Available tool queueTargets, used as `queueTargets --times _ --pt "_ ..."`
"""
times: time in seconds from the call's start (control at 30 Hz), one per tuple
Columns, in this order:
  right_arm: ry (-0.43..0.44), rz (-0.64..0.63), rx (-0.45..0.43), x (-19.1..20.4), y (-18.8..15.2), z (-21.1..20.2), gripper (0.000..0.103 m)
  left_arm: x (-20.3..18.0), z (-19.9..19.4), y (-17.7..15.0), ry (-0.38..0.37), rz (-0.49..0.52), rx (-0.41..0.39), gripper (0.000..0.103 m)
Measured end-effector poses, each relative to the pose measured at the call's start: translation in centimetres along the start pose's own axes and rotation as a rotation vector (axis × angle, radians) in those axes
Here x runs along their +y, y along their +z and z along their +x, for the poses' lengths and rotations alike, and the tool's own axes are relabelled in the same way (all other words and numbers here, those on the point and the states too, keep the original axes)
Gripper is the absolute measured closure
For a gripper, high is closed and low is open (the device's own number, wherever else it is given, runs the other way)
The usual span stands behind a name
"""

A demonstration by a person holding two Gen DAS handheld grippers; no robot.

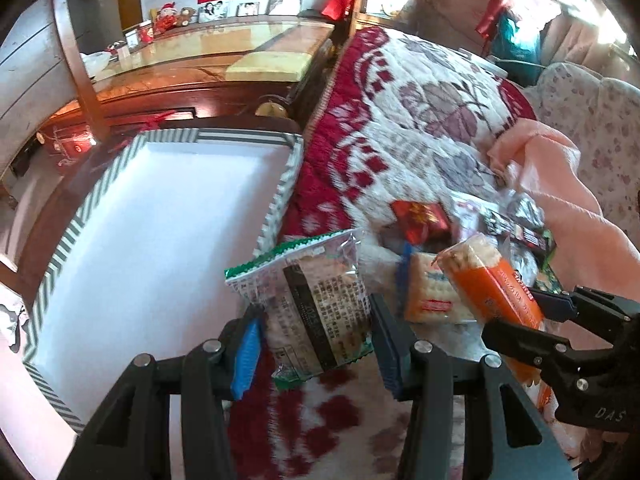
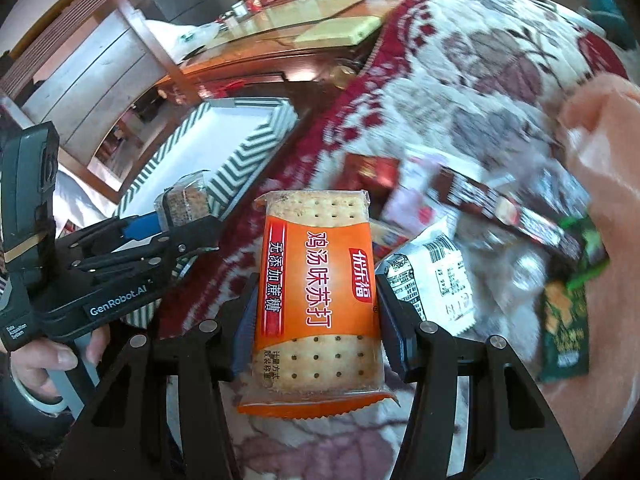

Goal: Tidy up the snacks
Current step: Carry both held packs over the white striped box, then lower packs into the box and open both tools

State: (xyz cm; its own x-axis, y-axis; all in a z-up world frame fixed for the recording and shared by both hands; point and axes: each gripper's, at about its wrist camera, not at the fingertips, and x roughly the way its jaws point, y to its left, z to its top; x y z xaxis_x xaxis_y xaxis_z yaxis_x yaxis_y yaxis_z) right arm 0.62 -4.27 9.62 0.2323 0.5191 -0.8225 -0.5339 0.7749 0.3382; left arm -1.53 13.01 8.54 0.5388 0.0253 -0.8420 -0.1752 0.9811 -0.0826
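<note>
The left gripper has its fingers closed on a green-edged cracker packet, held above the blanket just beside the striped box. The right gripper has its fingers clamped on an orange cracker packet, near the snack pile

We are holding our left gripper and our right gripper side by side, each with its jaws clamping a packet, while our left hand is wrapping its fingers around the handle.
</note>
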Motion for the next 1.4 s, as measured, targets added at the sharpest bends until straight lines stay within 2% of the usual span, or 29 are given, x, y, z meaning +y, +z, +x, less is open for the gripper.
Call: queueTargets --times 0.37,0.67,0.93,1.23,1.4 --pt "0.076 -0.099 0.028 6.4 4.5 3.9 0.05 7.4 0.2 0.5 0.092 -0.079 0.019 0.05" --pt "0.125 -0.147 0.043 10.9 8.0 7.8 0.05 12.3 1.7 0.3 0.144 -0.167 0.073 0.05" --pt "0.113 -0.171 0.093 13.1 10.3 12.3 0.05 13.9 3.3 -0.1 0.165 -0.183 0.12 0.05" --pt "0.123 -0.192 0.151 15.2 9.8 15.6 0.05 15.5 3.8 -0.7 0.186 -0.216 0.14 0.05" --pt "0.154 -0.162 0.131 15.0 9.8 15.9 0.048 15.4 3.8 -0.8 0.2 -0.208 0.141 0.05"
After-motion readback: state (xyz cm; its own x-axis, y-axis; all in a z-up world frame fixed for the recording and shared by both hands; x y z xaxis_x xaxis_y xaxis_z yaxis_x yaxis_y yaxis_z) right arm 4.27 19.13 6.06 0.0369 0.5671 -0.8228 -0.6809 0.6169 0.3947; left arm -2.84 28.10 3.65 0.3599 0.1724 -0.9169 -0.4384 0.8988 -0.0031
